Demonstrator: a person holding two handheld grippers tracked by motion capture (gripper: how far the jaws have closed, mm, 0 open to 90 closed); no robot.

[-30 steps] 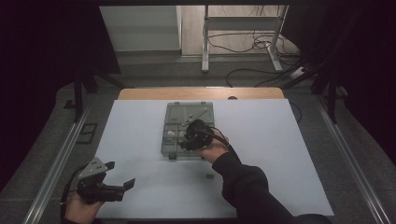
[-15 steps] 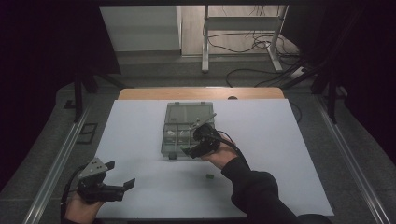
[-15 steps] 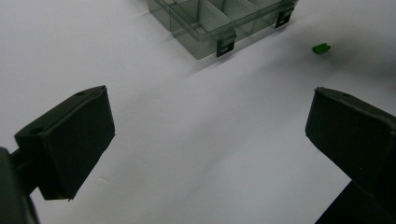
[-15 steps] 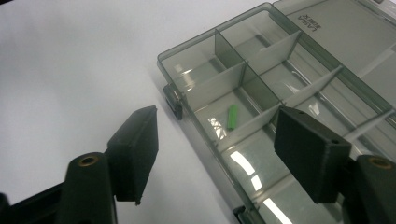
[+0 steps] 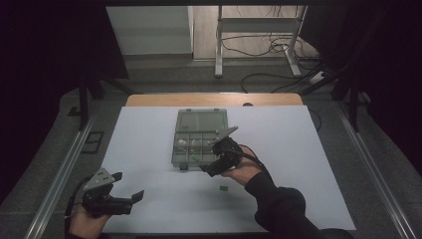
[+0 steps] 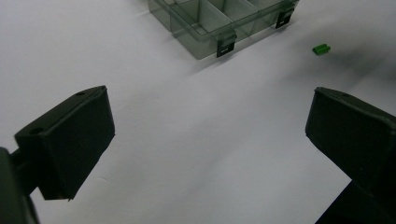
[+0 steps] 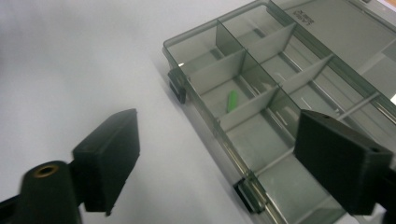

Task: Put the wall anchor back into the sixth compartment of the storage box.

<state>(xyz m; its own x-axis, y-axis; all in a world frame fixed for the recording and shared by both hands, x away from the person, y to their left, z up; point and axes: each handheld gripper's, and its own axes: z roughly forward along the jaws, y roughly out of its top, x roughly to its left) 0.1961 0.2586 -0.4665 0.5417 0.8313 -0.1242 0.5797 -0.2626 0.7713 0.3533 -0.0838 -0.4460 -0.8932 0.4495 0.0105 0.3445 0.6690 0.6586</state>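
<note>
Dim room – grey floor (image 5: 164, 79), tangled cables (image 5: 263, 47), white table (image 5: 308, 149).

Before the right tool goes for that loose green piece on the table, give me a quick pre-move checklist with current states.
1. Right tool open, nothing between jaws: ok.
2. Loose green piece lying free on the white table: ok.
3. Organizer box lid open: ok.
4. Green piece already in a compartment: ok.
5. Left tool open, away from the box: ok.
6. Right tool lined up on the loose piece: not ok; it points at the box's near edge.

The right gripper (image 5: 213, 164) has drawn back from over the organizer box (image 5: 199, 137), now at its near edge.
</note>
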